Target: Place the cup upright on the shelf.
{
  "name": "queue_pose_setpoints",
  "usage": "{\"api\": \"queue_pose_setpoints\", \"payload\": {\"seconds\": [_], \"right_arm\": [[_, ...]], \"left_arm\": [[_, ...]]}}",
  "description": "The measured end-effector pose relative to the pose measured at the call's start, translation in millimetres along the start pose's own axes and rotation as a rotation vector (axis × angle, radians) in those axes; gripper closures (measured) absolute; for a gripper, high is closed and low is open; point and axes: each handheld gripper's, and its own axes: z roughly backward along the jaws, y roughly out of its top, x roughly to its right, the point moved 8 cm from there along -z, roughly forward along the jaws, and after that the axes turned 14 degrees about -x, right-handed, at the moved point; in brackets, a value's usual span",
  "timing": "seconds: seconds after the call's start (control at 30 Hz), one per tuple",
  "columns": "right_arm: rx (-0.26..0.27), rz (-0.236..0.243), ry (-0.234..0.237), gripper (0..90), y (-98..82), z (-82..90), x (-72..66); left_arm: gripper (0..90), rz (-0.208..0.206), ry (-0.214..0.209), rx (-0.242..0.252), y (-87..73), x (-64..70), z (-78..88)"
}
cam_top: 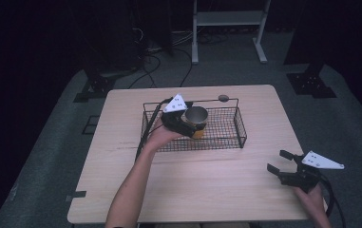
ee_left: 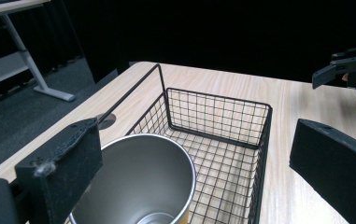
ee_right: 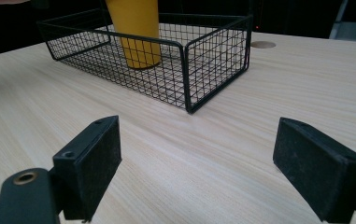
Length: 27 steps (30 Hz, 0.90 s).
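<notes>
Pale wood table (cam_top: 207,185) carries a black wire basket (cam_top: 226,137) toward its far side, and a yellow cup (ee_right: 138,32) with a steel interior stands upright in the basket's left part. From above, the left gripper (cam_top: 188,124) sits over the cup; its own view shows the jaws spread wide, one beside the rim (ee_left: 166,140), not clamping. The right gripper (cam_top: 283,166) rests low near the table's right edge, jaws apart around bare wood.

Dim, dark surroundings; tabletop (cam_top: 207,175) evenly lit, gripper views slightly soft
</notes>
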Motion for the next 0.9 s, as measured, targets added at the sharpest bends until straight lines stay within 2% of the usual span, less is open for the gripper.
{"api": "queue_pose_setpoints", "payload": {"seconds": [0.37,0.47,0.9], "right_arm": [[-0.006,0.002,-0.007,14.2,-0.4,-0.3,-0.6],[-0.005,0.001,-0.01,14.2,-0.3,-0.3,-0.3],[-0.006,0.0,-0.012,14.2,-0.4,-0.4,-0.5]], "left_arm": [[1.8,-0.006,0.007,0.017,-6.7,9.3,9.4],[1.8,-0.016,0.02,0.022,-8.3,12.3,12.5],[1.8,-0.036,0.003,0.044,-10.0,25.3,19.7]]}}
